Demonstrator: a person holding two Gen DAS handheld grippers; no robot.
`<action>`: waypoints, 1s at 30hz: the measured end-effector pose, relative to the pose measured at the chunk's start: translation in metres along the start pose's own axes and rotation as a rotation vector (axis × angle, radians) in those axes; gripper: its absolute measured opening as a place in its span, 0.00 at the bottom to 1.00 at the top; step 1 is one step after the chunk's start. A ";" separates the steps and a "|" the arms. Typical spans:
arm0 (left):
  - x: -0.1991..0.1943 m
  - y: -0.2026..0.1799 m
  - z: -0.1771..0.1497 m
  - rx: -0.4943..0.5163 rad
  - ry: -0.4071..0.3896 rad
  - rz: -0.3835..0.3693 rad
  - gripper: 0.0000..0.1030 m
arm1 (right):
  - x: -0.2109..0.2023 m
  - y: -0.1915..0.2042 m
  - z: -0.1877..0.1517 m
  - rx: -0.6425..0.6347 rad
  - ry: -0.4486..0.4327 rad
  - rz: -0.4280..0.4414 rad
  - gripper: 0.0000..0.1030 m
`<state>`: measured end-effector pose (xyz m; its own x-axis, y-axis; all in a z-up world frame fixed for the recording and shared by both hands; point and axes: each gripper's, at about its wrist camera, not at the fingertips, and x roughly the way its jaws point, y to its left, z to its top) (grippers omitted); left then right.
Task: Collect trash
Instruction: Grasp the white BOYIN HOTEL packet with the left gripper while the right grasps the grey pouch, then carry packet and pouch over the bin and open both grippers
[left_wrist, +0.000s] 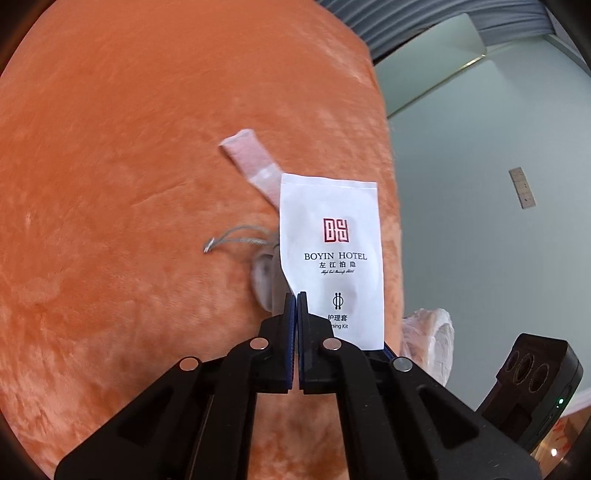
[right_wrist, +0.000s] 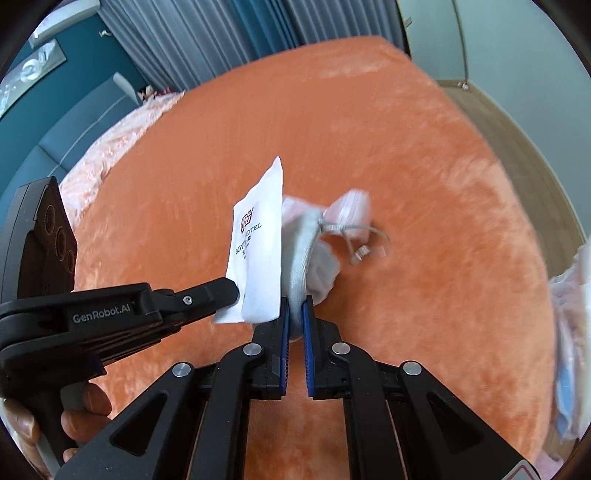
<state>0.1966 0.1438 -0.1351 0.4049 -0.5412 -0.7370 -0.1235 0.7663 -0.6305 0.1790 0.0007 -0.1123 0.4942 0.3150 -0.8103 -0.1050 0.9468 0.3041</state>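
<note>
Over an orange plush bed cover (right_wrist: 424, 206), the left gripper (left_wrist: 296, 295) pinches the lower corner of a white "Boyin Hotel" nursing-kit sachet (left_wrist: 332, 254), its jaws closed flat on the paper. The sachet stands upright in the left wrist view, long axis running away from the camera, printed face toward the lens and free short end pointing toward the far edge of the bed.

The right gripper (right_wrist: 295, 306) clamps a small grey drawstring pouch (right_wrist: 310, 251), jaws narrowed around the fabric. The pouch rises from the jaws with its gathered neck up and to the right, and its grey cord (right_wrist: 354, 236) trails off to the right above the cover.

The right wrist view shows the sachet edge-on and tilted, just beside the pouch, along with the left tool's black body and the person's fingers (right_wrist: 85, 410) on its handle, a blue upholstered headboard (right_wrist: 74, 122) and grey curtains (right_wrist: 229, 37). The left wrist view alone shows the sachet's full lettering and a pale pink wrapper (left_wrist: 251, 158) beyond it; whether that wrapper rests on the cover cannot be told.
</note>
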 end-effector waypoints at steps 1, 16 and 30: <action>-0.004 -0.008 -0.001 0.015 -0.007 -0.007 0.00 | -0.008 -0.002 0.002 0.003 -0.016 -0.003 0.06; -0.050 -0.160 -0.029 0.350 -0.087 -0.060 0.00 | -0.159 -0.078 0.019 0.137 -0.317 -0.089 0.06; -0.028 -0.284 -0.093 0.612 -0.045 -0.112 0.00 | -0.273 -0.175 -0.002 0.297 -0.523 -0.205 0.06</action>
<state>0.1366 -0.0913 0.0420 0.4246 -0.6247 -0.6554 0.4577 0.7726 -0.4399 0.0606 -0.2512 0.0548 0.8428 -0.0151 -0.5380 0.2433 0.9023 0.3559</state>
